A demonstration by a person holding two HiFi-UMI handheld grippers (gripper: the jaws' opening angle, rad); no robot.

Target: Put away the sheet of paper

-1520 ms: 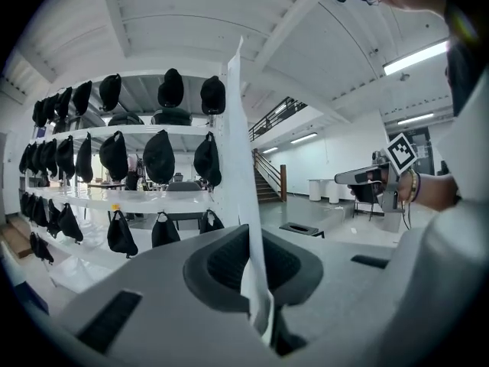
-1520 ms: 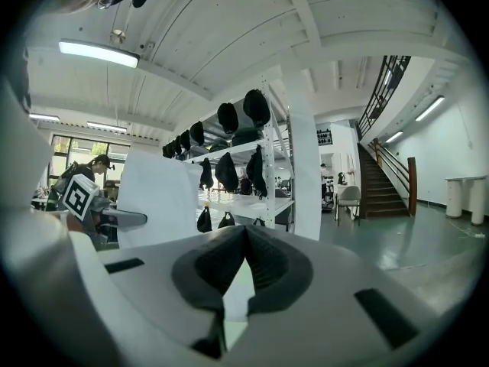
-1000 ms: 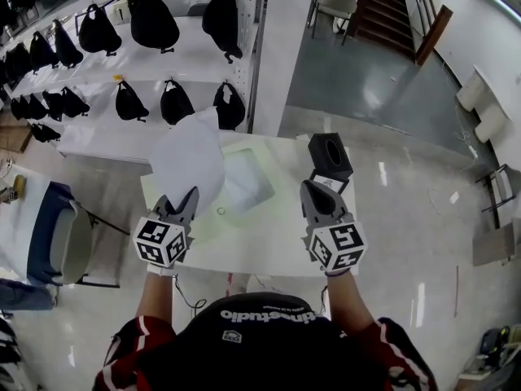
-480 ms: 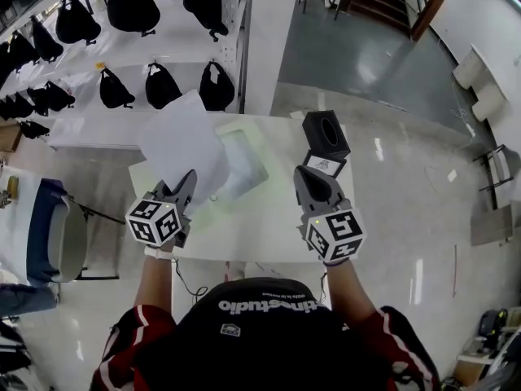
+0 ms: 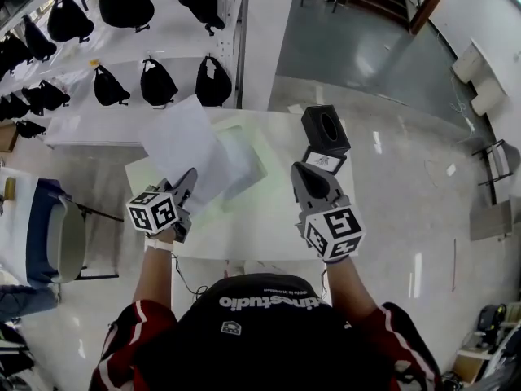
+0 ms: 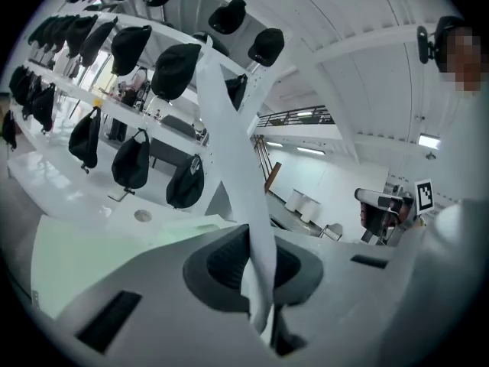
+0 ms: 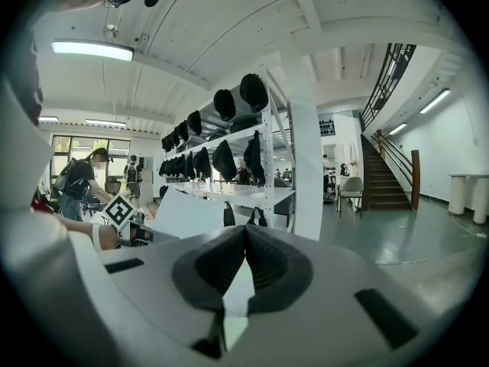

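Observation:
My left gripper (image 5: 186, 187) is shut on the near edge of the white sheet of paper (image 5: 181, 141), which it holds up above the left part of the white table (image 5: 260, 236). The left gripper view shows the sheet (image 6: 233, 144) edge-on, rising from between the closed pads of the left gripper (image 6: 256, 270). A clear plastic sleeve (image 5: 244, 163) lies on the table, partly under the sheet. My right gripper (image 5: 303, 177) hovers over the table's right side, shut with nothing in it. In the right gripper view the right gripper (image 7: 244, 241) has its pads touching, and the sheet (image 7: 187, 214) shows to the left.
A black open-topped box (image 5: 325, 128) stands at the table's far right corner, just beyond the right gripper. Shelves of black bags (image 5: 146, 80) run behind the table. A chair (image 5: 67, 239) stands at the left. Stairs (image 7: 382, 178) rise at the far right.
The sheet in the left gripper has leaned forward and to the right, and now overlaps the clear sleeve more. Both grippers stayed shut and barely shifted.

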